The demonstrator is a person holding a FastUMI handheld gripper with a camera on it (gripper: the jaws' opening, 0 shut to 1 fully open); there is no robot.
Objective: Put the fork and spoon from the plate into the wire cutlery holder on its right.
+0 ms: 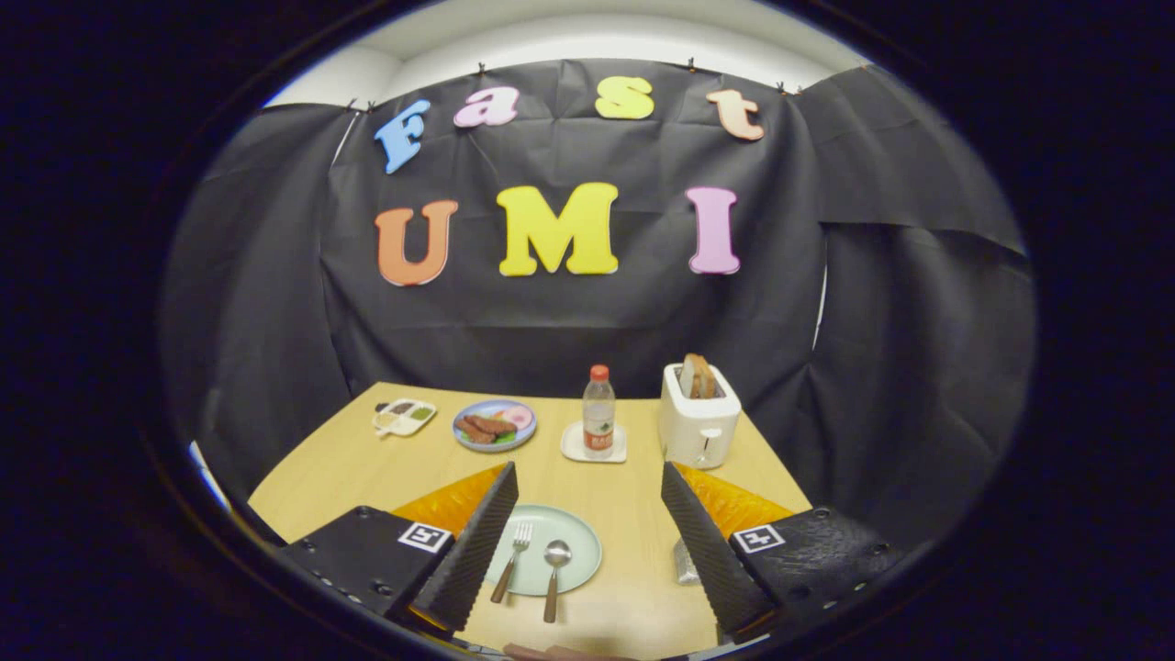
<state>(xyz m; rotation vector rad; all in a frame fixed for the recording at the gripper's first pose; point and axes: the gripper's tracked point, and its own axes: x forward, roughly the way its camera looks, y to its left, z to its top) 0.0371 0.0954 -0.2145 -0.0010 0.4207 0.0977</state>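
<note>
My gripper (587, 537) hangs wide open and empty above the near end of the table (633, 601), tipped slightly downward, so both fingers frame the work before I commit. Between them, low in the frame, the pale green plate (574, 542) carries the fork (512, 560) and the spoon (554, 578) side by side, handles toward me, which I judge suits a grasp from above. The wire cutlery holder (685, 565) peeks out just behind my right finger, lower right. Beyond stand a bottle (598, 411) and a toaster (699, 415), centre frame.
</note>
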